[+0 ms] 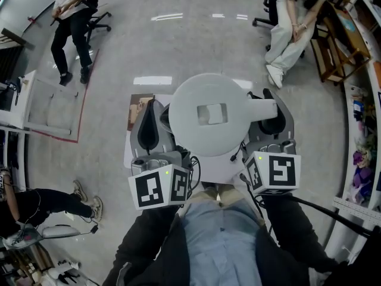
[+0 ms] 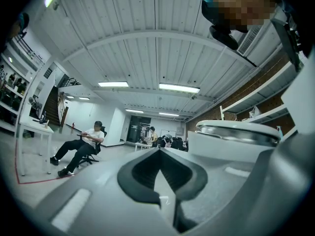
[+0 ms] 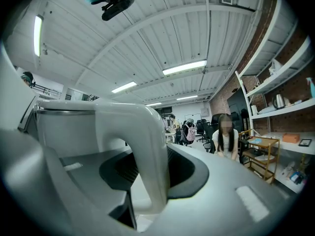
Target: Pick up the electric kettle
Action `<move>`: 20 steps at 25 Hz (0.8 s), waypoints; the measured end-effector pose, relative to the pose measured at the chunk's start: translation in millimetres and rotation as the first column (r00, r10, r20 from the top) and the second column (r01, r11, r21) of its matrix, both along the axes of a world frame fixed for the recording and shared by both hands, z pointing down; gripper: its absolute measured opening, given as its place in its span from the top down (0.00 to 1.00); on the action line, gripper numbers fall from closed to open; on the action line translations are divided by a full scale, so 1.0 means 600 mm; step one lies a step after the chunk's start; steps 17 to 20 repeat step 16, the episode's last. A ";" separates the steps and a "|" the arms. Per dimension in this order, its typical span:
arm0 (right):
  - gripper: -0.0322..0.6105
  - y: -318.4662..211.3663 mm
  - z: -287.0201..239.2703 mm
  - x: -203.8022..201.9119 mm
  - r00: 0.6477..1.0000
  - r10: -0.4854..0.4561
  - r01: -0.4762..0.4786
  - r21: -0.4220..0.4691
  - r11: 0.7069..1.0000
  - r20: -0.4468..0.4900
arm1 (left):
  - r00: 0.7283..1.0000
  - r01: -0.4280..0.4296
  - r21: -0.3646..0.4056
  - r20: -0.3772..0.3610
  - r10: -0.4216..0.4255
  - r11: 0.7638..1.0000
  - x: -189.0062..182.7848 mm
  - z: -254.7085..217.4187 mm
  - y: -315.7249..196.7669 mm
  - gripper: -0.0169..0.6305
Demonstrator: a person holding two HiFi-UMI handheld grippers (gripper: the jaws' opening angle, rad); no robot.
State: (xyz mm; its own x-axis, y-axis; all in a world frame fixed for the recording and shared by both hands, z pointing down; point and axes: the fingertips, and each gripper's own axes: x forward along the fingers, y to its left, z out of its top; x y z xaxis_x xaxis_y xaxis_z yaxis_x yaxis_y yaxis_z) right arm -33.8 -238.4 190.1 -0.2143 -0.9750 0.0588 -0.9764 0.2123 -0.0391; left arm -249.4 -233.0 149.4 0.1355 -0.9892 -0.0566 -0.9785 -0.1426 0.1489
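The white electric kettle [image 1: 208,115] is seen from above, its round lid towards me, between my two grippers over a small white table [image 1: 132,155]. My right gripper [image 1: 271,103] is shut on the kettle's handle [image 3: 142,151], which runs down between its dark pads in the right gripper view. My left gripper [image 1: 153,106] lies close along the kettle's left side, shut with nothing between its pads [image 2: 133,173]. In the left gripper view the kettle's body and lid rim [image 2: 236,136] show at the right. Whether the left gripper touches the kettle I cannot tell.
A person sits on a chair [image 1: 71,22] at the back left, another [image 1: 292,28] at the back right beside a wooden cart [image 1: 333,46]. A third person's legs [image 1: 53,204] are at the left. Shelves [image 1: 363,106] line the right wall. A white table [image 1: 41,106] stands to the left.
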 end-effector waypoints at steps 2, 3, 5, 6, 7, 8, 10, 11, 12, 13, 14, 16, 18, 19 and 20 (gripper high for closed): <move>0.69 0.000 0.000 0.003 1.000 0.000 0.000 -0.002 1.000 0.000 | 1.000 0.001 -0.004 0.001 -0.001 1.000 0.003 0.000 0.000 0.97; 0.69 0.000 0.001 0.004 1.000 0.000 0.000 -0.004 1.000 0.001 | 1.000 0.000 -0.006 0.001 0.000 1.000 0.004 0.001 -0.001 0.97; 0.69 0.001 0.005 0.004 1.000 0.002 -0.002 -0.008 1.000 0.003 | 1.000 -0.002 -0.008 0.001 0.002 1.000 0.004 0.004 -0.001 0.97; 0.69 0.001 0.008 0.003 1.000 0.003 -0.003 -0.009 1.000 0.004 | 1.000 -0.002 -0.009 0.002 0.002 1.000 0.003 0.006 -0.001 0.97; 0.69 0.002 0.011 0.001 1.000 0.004 -0.003 -0.010 1.000 0.004 | 1.000 -0.002 -0.011 0.003 0.002 1.000 0.001 0.010 0.000 0.97; 0.69 0.003 0.014 0.000 1.000 0.004 -0.004 -0.010 1.000 0.003 | 1.000 -0.003 -0.012 0.004 0.003 1.000 -0.001 0.013 0.000 0.97; 0.69 0.004 0.017 0.000 1.000 0.006 -0.006 -0.011 1.000 0.002 | 1.000 -0.005 -0.014 0.006 0.005 1.000 0.000 0.017 0.001 0.97; 0.69 0.003 0.016 0.003 1.000 0.007 -0.007 -0.011 1.000 0.001 | 1.000 -0.005 -0.015 0.007 0.005 1.000 0.003 0.016 0.000 0.97; 0.69 0.003 0.014 0.008 1.000 0.007 -0.007 -0.010 1.000 0.000 | 1.000 -0.006 -0.016 0.009 0.006 1.000 0.008 0.014 0.000 0.97; 0.69 0.003 0.011 0.012 1.000 0.007 -0.007 -0.009 1.000 0.000 | 1.000 -0.005 -0.017 0.010 0.006 1.000 0.012 0.012 0.000 0.97; 0.69 0.003 0.009 0.017 1.000 0.007 -0.007 -0.009 1.000 0.000 | 1.000 -0.005 -0.018 0.012 0.005 1.000 0.017 0.009 0.000 0.97; 0.69 0.003 0.003 0.025 1.000 0.007 -0.007 -0.007 1.000 0.000 | 1.000 -0.004 -0.020 0.014 0.005 1.000 0.025 0.004 0.001 0.97; 0.69 0.003 0.003 0.025 1.000 0.007 -0.007 -0.007 1.000 0.000 | 1.000 -0.004 -0.020 0.014 0.005 1.000 0.025 0.004 0.001 0.97; 0.69 0.003 0.003 0.025 1.000 0.007 -0.007 -0.007 1.000 0.000 | 1.000 -0.004 -0.020 0.014 0.005 1.000 0.025 0.004 0.001 0.97; 0.69 0.003 0.003 0.025 1.000 0.007 -0.007 -0.007 1.000 0.000 | 1.000 -0.004 -0.020 0.014 0.005 1.000 0.025 0.004 0.001 0.97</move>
